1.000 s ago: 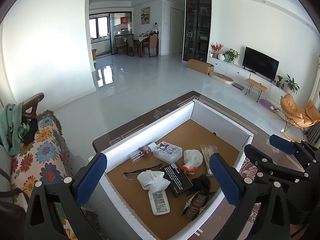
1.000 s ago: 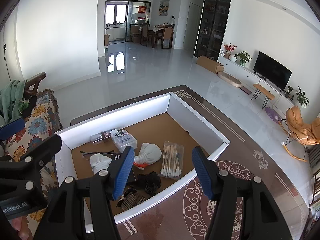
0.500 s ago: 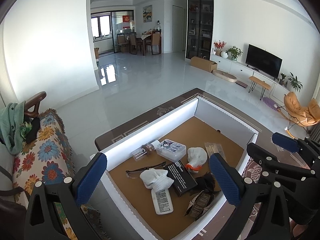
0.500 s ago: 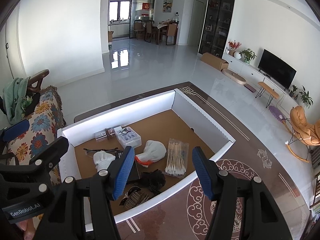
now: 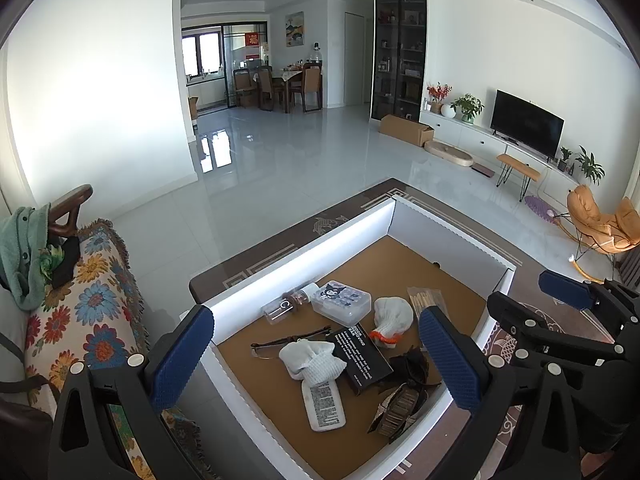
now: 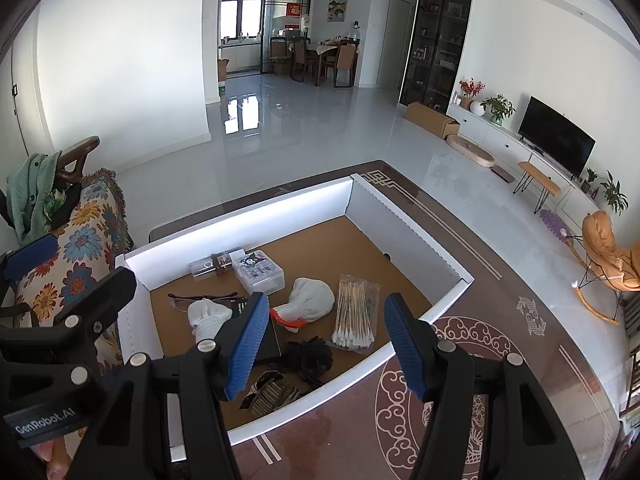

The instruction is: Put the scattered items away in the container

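Indoors, both tools (image 5: 316,354) (image 6: 322,340) gape empty above a patterned, probably glass-topped table (image 6: 460,364), white floor (image 6: 320,128) beyond.

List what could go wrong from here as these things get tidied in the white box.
1. The eyeglasses lie partly under a white glove; grabbing the glove could drag or bend them.
2. The cotton swab pack is thin and flat, so the open right tongs may slip off it.
3. Both tongs hover close together over the box; the left tongs, also open, could collide with the right.
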The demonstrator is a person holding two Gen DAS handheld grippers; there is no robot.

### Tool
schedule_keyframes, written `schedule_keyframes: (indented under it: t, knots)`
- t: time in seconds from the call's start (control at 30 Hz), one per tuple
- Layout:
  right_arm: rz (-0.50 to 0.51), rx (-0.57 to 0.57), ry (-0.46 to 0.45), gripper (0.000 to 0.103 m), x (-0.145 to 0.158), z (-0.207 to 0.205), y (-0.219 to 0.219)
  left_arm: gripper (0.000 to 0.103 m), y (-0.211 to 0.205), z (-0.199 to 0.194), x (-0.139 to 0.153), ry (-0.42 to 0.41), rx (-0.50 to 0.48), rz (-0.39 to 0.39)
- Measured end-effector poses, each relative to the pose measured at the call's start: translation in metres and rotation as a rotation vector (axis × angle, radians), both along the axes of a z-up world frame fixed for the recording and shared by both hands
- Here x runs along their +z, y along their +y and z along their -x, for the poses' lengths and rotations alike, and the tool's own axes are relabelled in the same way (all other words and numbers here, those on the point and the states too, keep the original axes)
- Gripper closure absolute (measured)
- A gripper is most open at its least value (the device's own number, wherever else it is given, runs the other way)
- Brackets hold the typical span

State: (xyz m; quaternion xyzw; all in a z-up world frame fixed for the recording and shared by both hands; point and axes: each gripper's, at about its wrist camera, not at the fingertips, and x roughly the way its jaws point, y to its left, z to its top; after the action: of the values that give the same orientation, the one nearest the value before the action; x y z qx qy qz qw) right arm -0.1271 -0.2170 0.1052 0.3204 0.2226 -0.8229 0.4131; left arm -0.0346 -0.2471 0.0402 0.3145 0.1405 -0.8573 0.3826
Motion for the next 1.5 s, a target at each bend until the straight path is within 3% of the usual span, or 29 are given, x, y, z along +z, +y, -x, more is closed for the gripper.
schedule_keyframes:
  t: [1.5]
  knots:
    - [-0.003, 0.002, -0.007, 0.042, 0.0027, 0.0037, -0.0050, 0.000, -0.0059, 0.0020, 0.0018, 0.004, 0.003, -0.045]
